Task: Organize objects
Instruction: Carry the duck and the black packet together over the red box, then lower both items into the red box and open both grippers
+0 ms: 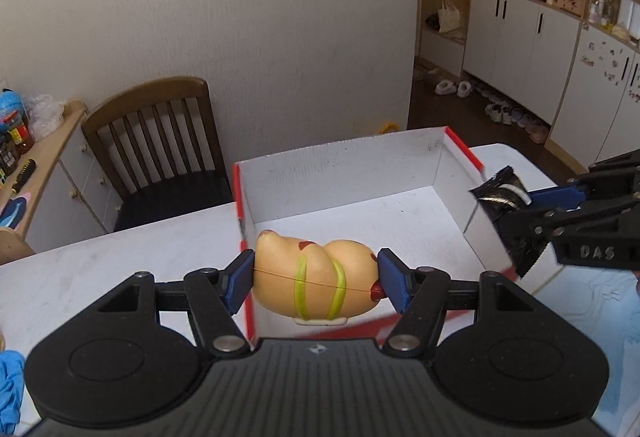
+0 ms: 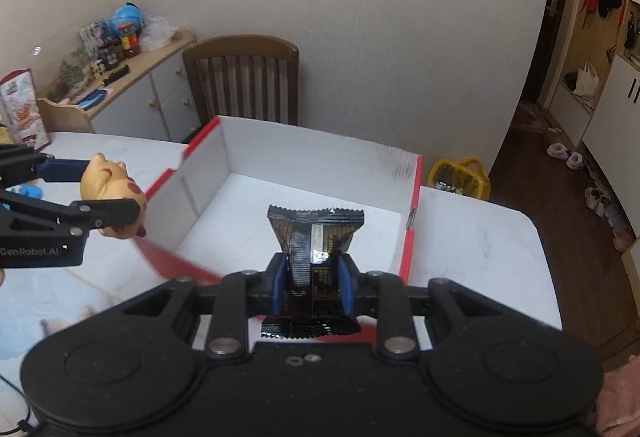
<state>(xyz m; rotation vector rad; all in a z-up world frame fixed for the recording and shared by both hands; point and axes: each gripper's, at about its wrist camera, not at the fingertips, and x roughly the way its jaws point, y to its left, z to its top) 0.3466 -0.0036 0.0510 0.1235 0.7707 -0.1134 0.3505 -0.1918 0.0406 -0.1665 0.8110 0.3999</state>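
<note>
My left gripper (image 1: pixel 316 283) is shut on a tan toy figure (image 1: pixel 316 275) with green bands and red spots, held above the near left wall of an open white box with red edges (image 1: pixel 340 165). My right gripper (image 2: pixel 312 279) is shut on a black snack packet (image 2: pixel 314 237), held over the box's near edge (image 2: pixel 412 197). In the left wrist view the right gripper (image 1: pixel 516 211) and packet (image 1: pixel 500 193) are by the box's right wall. In the right wrist view the left gripper (image 2: pixel 116 193) and toy (image 2: pixel 110 185) are at the box's left wall.
The box stands on a white table (image 2: pixel 472 233). A wooden chair (image 1: pixel 160 141) is behind it by the wall. A sideboard with clutter (image 2: pixel 132 77) stands at the left. A yellow basket (image 2: pixel 460 177) sits past the table's far edge. A blue cloth (image 1: pixel 10 385) lies at the near left.
</note>
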